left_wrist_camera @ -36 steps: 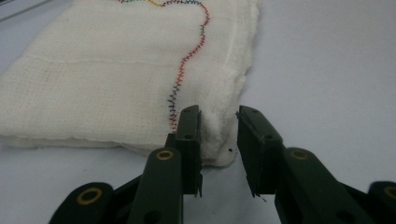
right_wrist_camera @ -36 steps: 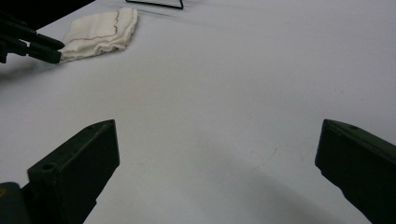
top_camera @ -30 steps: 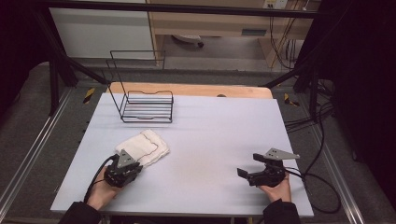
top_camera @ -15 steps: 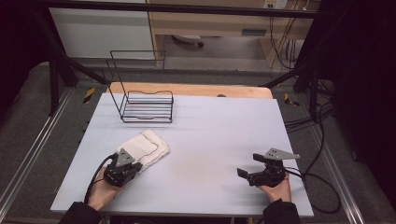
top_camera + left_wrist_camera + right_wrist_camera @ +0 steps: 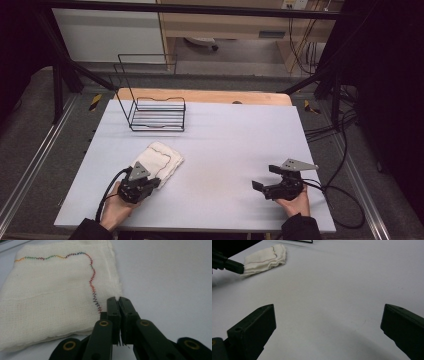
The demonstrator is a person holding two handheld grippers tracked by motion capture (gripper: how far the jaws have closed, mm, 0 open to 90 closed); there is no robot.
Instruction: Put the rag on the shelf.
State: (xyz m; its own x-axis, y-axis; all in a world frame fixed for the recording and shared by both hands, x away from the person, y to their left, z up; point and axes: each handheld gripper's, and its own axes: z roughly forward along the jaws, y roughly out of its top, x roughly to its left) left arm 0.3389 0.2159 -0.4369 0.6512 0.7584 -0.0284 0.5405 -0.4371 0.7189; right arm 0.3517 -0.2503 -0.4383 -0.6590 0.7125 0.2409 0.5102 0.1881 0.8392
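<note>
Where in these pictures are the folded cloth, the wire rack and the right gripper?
folded cloth [image 5: 50,290]: left gripper view, top face.
wire rack [image 5: 157,114]: high view, base wires.
right gripper [image 5: 264,179]: high view, between its open jaws.

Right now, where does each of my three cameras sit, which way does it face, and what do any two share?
High view: above the person's side, looking forward and down on the table and wire rack; both hands and forearms enter at the bottom.
Left gripper view: rides the left gripper, jaws together at the edge of the folded cloth.
Right gripper view: rides the right gripper, jaws wide apart over bare table.
Shared: the cloth shows in all three.
</note>
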